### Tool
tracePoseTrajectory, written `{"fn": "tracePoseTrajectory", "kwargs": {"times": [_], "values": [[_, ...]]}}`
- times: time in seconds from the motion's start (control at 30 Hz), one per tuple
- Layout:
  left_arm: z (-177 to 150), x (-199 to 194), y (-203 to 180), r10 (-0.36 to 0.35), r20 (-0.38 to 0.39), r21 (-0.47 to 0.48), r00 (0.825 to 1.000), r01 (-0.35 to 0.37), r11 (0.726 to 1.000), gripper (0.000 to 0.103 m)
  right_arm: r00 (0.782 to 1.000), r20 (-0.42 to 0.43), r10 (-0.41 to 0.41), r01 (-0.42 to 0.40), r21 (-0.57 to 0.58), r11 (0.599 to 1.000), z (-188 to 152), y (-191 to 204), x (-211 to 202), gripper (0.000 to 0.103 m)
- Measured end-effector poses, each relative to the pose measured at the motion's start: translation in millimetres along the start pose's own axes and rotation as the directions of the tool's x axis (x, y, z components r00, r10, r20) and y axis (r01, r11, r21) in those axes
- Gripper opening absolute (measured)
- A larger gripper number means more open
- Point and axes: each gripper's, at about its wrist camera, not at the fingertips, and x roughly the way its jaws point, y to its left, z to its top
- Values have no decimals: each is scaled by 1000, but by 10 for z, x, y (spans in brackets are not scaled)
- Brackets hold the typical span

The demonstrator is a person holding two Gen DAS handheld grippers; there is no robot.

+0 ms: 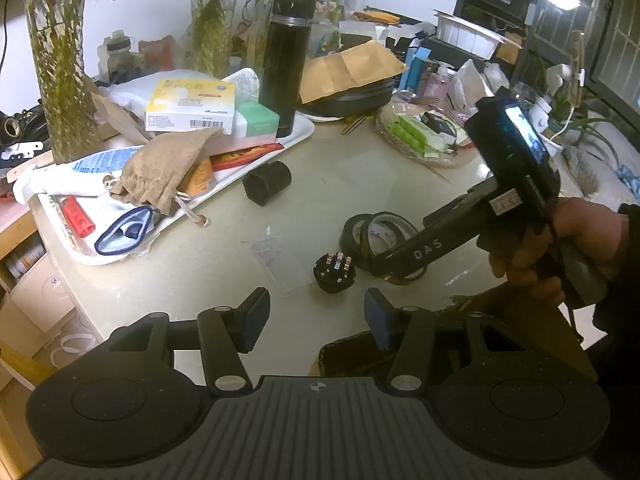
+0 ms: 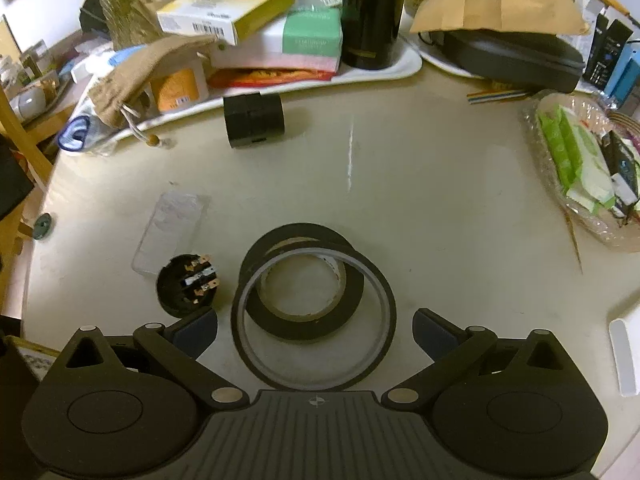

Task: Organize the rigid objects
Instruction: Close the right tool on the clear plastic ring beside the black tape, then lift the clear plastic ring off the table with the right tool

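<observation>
Right gripper (image 2: 315, 330) poised over the stacked tape rolls (image 2: 312, 300) — fingers spread wide, holding nothing.

The rolls lie flat on the bench (image 2: 440, 220), the thick black roll leaning on a thinner, wider ring, both just ahead of the right fingers at 12 o'clock. At 9 o'clock from them sits a small round black switch part (image 2: 186, 284) with metal terminals up; a black cylindrical block (image 2: 253, 120) lies further off at 11 o'clock, near the white tray (image 2: 400, 68). The left gripper (image 1: 316, 320) hovers nearby, fingers also wide and empty. The tape looks light and stiff, its outer face likely slick — pinching across one wall, inside to outside, seems surer than spanning the whole ring. The thin ring may flex.
</observation>
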Motion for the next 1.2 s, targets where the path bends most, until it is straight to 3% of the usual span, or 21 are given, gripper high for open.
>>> {"fn": "tracePoseTrajectory", "kwargs": {"times": [0.7,0.83,1.2], "values": [[2,-16,49,-2,0,-39,1000,2,999,51,998,-66,-7,10,45,999,19,-70,162,103],[2,-10,42,4,0,-35,1000,-4,999,51,997,-76,3,1,59,998,4,-86,166,92],[8,11,40,15,-10,-40,1000,-15,999,51,1000,20,1,-2,76,997,-51,-109,-122,91]]}}
